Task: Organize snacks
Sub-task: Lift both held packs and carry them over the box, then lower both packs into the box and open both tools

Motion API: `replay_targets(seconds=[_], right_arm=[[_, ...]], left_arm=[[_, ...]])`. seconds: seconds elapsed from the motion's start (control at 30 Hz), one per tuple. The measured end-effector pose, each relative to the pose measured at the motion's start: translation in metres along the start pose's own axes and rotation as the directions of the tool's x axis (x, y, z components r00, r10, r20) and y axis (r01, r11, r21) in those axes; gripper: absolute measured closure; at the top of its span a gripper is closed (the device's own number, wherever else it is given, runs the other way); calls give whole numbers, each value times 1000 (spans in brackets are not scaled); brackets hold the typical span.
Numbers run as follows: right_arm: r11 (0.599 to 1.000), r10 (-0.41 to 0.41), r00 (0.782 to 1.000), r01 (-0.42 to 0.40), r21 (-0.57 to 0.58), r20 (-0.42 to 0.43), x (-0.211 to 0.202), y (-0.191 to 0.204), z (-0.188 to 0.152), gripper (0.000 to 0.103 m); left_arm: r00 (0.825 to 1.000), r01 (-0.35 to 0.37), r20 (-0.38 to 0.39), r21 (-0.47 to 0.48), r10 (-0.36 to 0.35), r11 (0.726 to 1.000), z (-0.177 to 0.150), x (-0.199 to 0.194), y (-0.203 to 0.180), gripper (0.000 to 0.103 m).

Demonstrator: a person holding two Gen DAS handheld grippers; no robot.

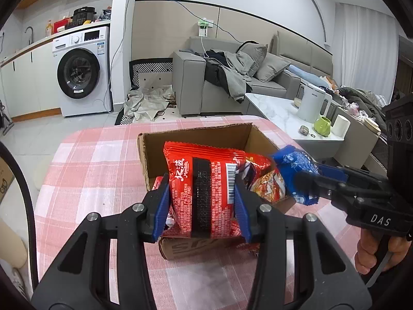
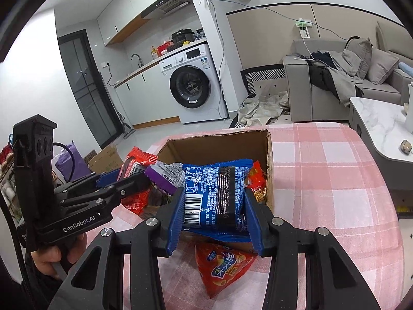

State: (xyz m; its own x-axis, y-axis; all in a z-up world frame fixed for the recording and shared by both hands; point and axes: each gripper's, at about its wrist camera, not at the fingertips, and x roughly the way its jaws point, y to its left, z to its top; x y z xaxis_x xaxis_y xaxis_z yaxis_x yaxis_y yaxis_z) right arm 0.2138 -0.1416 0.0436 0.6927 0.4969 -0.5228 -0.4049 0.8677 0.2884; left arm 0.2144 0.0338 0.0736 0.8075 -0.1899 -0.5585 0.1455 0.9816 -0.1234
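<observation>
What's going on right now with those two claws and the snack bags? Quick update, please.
Left gripper clamps red foil snack packet. Right gripper clamps blue foil snack packet. Both over open brown cardboard box. Nothing blocking.

Cardboard box (image 1: 196,134) open-topped, far half clear — near half obstructed by the red packet (image 1: 204,180) and blue packet (image 2: 214,193) held over it; checked tablecloth (image 2: 322,180) right of box unobstructed — red triangular packet (image 2: 222,266) at near wall.

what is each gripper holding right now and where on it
Left gripper clamps the red snack packet across its middle; right gripper clamps the blue snack packet across its middle.
</observation>
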Motion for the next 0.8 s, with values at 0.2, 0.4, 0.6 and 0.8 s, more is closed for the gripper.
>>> replay_targets(seconds=[0.2,0.4,0.6,0.8], right_arm=[[1000,-1,1000,1,6,3,9,-5,8,58],[1000,-3,1000,3,12,-7,20,-9,15,58],[1000,-6,1000,6,9,-17,32,-10,20,58],[1000,-7,1000,8,8,-25,41,-11,24,58]], left_arm=[[1000,-9,9,9,9,1000,9,9,-4,62],[1000,-2,-13,9,2,1000,11,27,-5,63],[999,2,-40,14,-2,1000,10,46,-1,63],[999,2,-53,16,-1,1000,13,62,-2,63]])
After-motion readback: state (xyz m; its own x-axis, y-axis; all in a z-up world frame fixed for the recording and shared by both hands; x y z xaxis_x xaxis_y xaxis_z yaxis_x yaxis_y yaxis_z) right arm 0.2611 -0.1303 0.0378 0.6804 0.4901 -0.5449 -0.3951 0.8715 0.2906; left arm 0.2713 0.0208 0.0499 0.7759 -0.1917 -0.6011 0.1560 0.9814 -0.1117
